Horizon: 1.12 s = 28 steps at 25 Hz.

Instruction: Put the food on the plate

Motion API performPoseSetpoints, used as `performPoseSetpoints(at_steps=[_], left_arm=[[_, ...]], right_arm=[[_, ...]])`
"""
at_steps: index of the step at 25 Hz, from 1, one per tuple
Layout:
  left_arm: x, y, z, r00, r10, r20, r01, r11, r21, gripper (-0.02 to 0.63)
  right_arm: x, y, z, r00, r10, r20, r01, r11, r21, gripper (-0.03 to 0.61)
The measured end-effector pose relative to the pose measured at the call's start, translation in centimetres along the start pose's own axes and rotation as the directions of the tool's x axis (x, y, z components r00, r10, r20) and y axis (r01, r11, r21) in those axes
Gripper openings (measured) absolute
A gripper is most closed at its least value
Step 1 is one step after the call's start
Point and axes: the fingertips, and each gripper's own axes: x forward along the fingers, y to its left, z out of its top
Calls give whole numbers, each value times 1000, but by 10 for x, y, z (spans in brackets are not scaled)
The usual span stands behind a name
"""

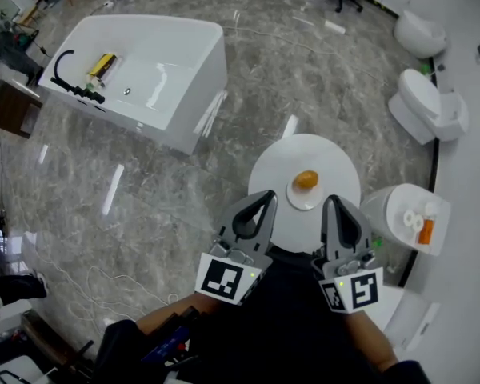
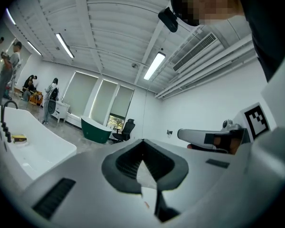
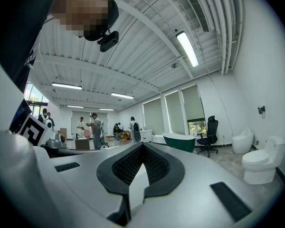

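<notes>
Held left gripper (image 1: 266, 196) and right gripper (image 1: 330, 202) pressed shut on nothing, close to the body, short of the table (image 1: 336, 154). Found the food (image 1: 306, 180) on the plate (image 1: 302, 199), long axis seemingly crosswise, ends alike. Judged best to stay clear and leave it undisturbed

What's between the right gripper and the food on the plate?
Only the bare rim of the plate and white table top lie between the right gripper and the food, in the head view.
</notes>
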Motion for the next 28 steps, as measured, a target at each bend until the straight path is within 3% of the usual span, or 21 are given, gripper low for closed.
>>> performPoseSetpoints(at_steps=[3,28], left_arm=[[1,2,1,1000,10,4,-10,1000,14,2],[31,-36,-16,986,-153,-71,153,988,-8,2]], right_arm=[[-4,-3,-2,1000,-23,-4,23,1000,1,0],[-30,-33,-7,987,-161,-24,161,987,3,0]])
